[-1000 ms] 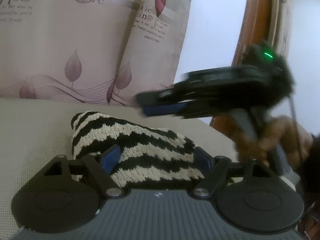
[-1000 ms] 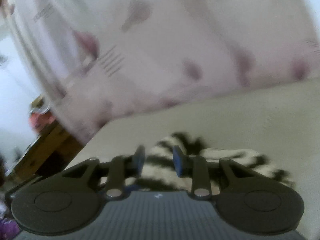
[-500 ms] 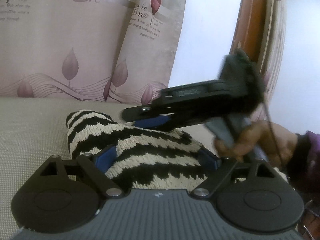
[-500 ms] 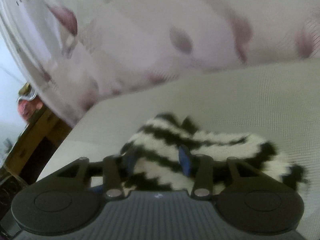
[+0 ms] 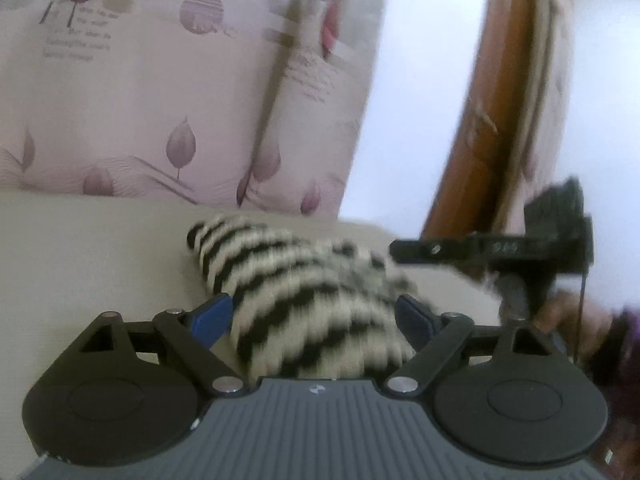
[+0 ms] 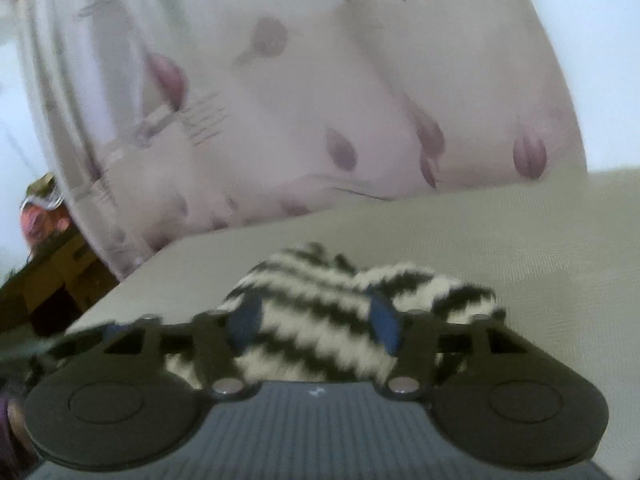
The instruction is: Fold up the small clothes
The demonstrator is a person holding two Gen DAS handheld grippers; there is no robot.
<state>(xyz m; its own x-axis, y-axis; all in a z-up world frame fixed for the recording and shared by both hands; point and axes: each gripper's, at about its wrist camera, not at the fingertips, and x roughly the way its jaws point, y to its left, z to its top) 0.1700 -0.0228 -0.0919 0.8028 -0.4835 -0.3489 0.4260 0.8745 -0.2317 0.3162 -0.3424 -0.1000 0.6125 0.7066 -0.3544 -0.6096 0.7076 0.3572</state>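
A black-and-cream zigzag knitted garment (image 5: 304,292) lies bunched on the beige cushion (image 5: 80,260). My left gripper (image 5: 312,318) is low behind it with a blue pad at each flank. Its jaws are closing slightly and I see no squeeze in the knit. In the right wrist view the same garment (image 6: 316,320) sits between the blue pads of my right gripper (image 6: 314,324). Those jaws are opening and stand apart from the fabric. Seen side-on in the left wrist view, the right gripper (image 5: 404,249) hovers just right of the garment, held by a hand (image 5: 560,312) in a purple sleeve.
Pink leaf-print cushions (image 5: 140,100) stand along the back of the beige surface. A brown wooden frame (image 5: 480,120) rises at the right against a white wall. In the right wrist view the cushion's edge drops off at the left, with wooden furniture (image 6: 52,268) beyond.
The right gripper's jaws went from nearly shut to wide apart as it came down onto the garment. In the left wrist view it shifted right and lower, off the garment's top.
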